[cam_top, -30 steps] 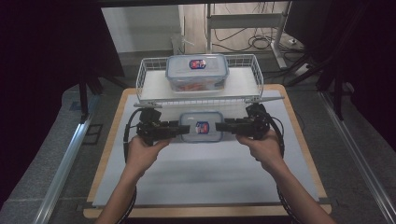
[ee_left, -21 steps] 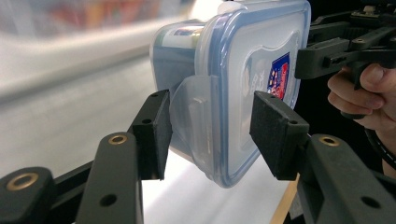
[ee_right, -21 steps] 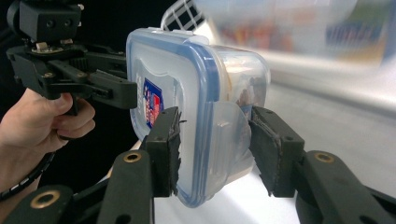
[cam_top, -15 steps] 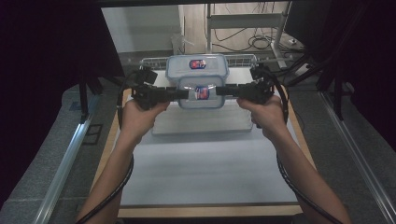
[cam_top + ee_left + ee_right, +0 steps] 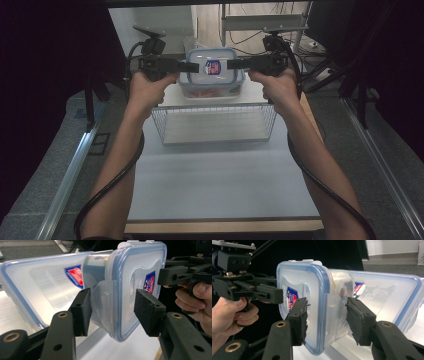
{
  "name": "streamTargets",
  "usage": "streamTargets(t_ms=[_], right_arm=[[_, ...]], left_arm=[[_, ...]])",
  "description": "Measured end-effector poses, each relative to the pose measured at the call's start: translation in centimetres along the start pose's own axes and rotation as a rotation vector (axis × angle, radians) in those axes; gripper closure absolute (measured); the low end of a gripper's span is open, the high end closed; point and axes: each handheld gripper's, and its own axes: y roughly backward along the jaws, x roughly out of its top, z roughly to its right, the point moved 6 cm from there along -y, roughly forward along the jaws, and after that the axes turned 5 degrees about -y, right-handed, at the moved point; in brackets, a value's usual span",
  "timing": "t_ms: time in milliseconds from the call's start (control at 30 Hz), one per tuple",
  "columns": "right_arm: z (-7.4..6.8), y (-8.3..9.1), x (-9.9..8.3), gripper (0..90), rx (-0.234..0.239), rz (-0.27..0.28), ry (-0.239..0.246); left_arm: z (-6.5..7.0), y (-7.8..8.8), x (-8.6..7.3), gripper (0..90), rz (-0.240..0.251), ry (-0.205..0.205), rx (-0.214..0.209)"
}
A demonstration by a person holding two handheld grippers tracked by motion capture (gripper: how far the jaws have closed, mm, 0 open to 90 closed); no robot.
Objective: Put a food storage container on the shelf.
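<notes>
A clear plastic container (image 5: 212,70) with a blue-rimmed lid and a red-and-blue label hangs between my two grippers, above the wire rack. My left gripper (image 5: 192,66) is shut on its left end latch (image 5: 103,302); my right gripper (image 5: 232,64) is shut on the right end latch (image 5: 334,312). In both gripper views the held container (image 5: 130,290) (image 5: 312,302) stands on edge, lid facing sideways. A second, matching container (image 5: 37,287) (image 5: 387,290) lies just behind and beneath it. My left gripper (image 5: 112,310) and right gripper (image 5: 327,317) each see the other hand beyond the box.
The white wire rack (image 5: 215,125) stands at the far middle of the table, its top shelf bearing the second container. A white mat (image 5: 215,185) covers the near table. Dark stands and cables flank both sides. Cables trail along both forearms.
Both grippers have carried the container up off the mat and forward, from in front of the rack to above the second container on top of it.
</notes>
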Motion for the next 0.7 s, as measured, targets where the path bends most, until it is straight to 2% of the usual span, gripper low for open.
streamTargets(t_ms=[100, 233, 433, 567, 700], right_arm=[[0.6, -0.8, 0.6, 51.6, -0.004, -0.006, -0.026], [1.3, -1.7, 1.2, 51.2, -0.021, -0.013, -0.045], [2.2, -2.6, 1.6, 51.0, -0.02, -0.011, -0.073], [2.5, -2.9, 1.8, 49.7, -0.024, 0.001, -0.076], [2.8, -3.5, 1.7, 43.3, -0.06, -0.012, -0.074]], left_arm=[[-1.0, -0.4, 0.4, 48.8, 0.0, 0.038, -0.005], [-2.1, -1.0, 0.8, 48.6, -0.002, 0.07, -0.007], [-2.9, -1.5, 1.2, 48.2, 0.001, 0.09, -0.001], [-3.1, -1.6, 1.6, 46.7, 0.011, 0.079, 0.035], [-3.5, -2.3, 1.6, 35.8, -0.001, 0.072, 0.106]])
